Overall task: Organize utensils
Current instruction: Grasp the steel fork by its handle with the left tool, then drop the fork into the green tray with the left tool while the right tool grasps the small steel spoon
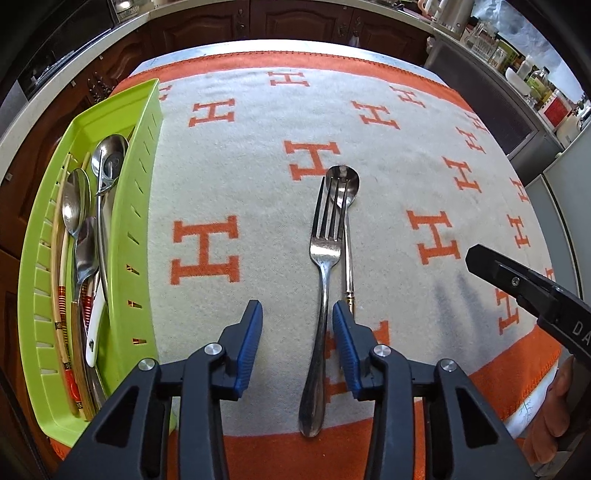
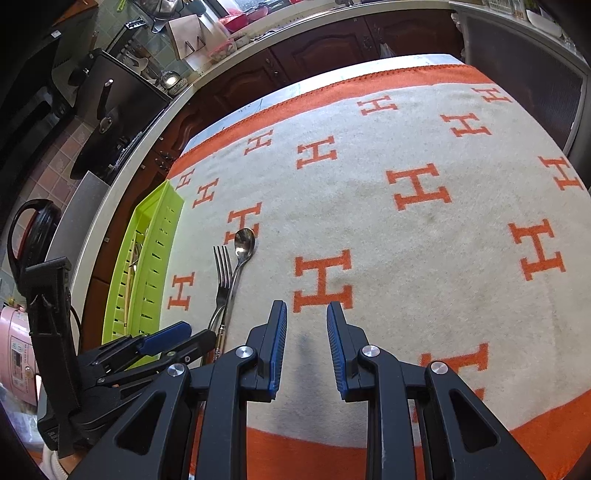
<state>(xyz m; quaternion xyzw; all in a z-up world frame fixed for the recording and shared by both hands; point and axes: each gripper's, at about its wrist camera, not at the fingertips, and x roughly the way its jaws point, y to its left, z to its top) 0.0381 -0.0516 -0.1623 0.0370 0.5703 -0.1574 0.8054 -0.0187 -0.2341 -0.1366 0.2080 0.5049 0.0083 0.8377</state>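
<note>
A steel fork (image 1: 325, 243) lies on the orange-and-cream cloth, its tines resting over the bowl of a steel spoon (image 1: 343, 181) beside it. My left gripper (image 1: 295, 308) hangs over the fork's handle. Its jaws are apart, with the handle between them close to the right blue pad (image 1: 343, 332), and no grip shows. The green slotted tray (image 1: 136, 221) at the left holds several spoons and chopsticks. In the right wrist view, my right gripper (image 2: 306, 306) is open over bare cloth with nothing between its pads. The fork (image 2: 222, 273), spoon (image 2: 244, 242), tray (image 2: 155, 251) and left gripper (image 2: 166, 343) lie to its left.
The cloth (image 1: 258, 147) covers the table to its edges. Dark wood cabinets (image 1: 288, 22) and a cluttered counter (image 2: 221, 48) run behind it. A pink appliance (image 2: 16, 354) stands at the left. A person's hand (image 1: 554, 406) holds the right gripper's body (image 1: 524, 288).
</note>
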